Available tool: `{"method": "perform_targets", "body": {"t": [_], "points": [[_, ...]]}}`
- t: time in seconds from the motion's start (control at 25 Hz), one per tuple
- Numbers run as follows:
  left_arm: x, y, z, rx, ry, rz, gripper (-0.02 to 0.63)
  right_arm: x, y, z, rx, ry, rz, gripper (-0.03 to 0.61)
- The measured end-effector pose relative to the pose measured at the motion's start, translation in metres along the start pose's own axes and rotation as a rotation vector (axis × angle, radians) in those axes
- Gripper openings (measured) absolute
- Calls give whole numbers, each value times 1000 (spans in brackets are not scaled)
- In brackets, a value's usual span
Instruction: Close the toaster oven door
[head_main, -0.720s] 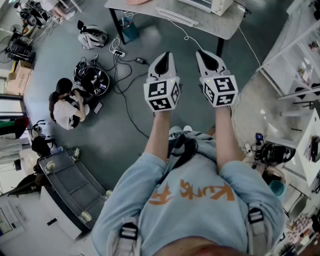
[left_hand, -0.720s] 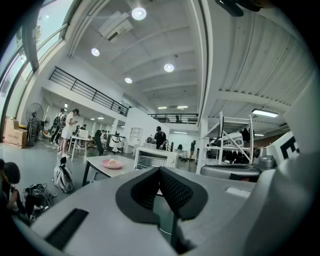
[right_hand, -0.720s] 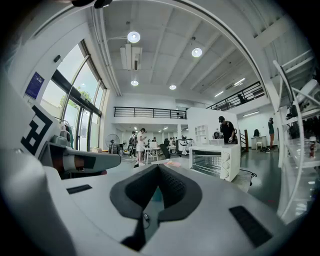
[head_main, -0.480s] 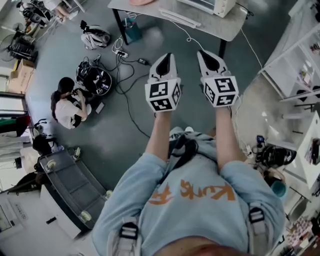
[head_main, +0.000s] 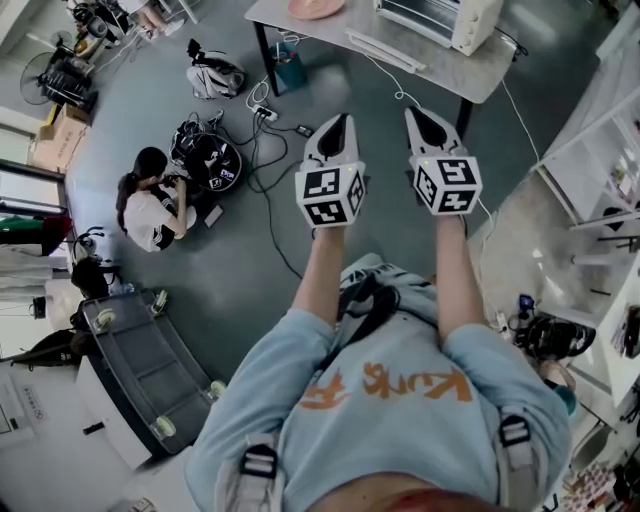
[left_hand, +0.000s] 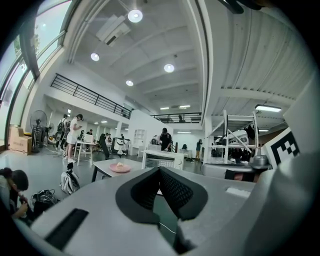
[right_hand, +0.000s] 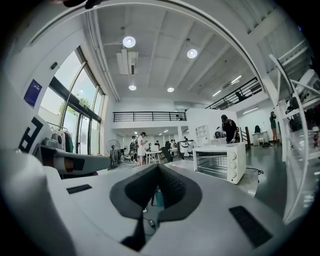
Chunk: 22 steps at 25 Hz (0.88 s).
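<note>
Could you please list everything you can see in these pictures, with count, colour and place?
toaster oven: one, cream-white, on the table, door looks open
table: one, grey top, black legs, ahead of the person
plate: one, pink, on the table's left end
backpack: one, black and white, on the floor left of the table
cables: several, black, on the floor
seated person: one, white top, on the floor at left
cart: one, grey, lower left
left gripper: one, white, shut, empty
right gripper: one, white, shut, empty
</note>
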<state>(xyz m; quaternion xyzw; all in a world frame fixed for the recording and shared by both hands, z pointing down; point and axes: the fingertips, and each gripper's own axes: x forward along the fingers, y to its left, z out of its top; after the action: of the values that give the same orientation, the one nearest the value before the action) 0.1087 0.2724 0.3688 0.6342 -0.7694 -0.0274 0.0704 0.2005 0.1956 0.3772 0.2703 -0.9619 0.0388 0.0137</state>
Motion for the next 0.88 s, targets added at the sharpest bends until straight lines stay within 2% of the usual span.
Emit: {"method": "perform_targets", "body": {"t": [0.44, 0.68, 0.88], "points": [[33, 39, 11, -12, -12, 23, 2, 47, -6, 8, -21, -7, 18, -2], [112, 69, 6, -12, -1, -44, 2, 112, -46, 2, -23, -9, -48, -2], [187, 100, -6, -58, 43, -83, 2, 175, -75, -6, -14, 24, -91, -2]]}}
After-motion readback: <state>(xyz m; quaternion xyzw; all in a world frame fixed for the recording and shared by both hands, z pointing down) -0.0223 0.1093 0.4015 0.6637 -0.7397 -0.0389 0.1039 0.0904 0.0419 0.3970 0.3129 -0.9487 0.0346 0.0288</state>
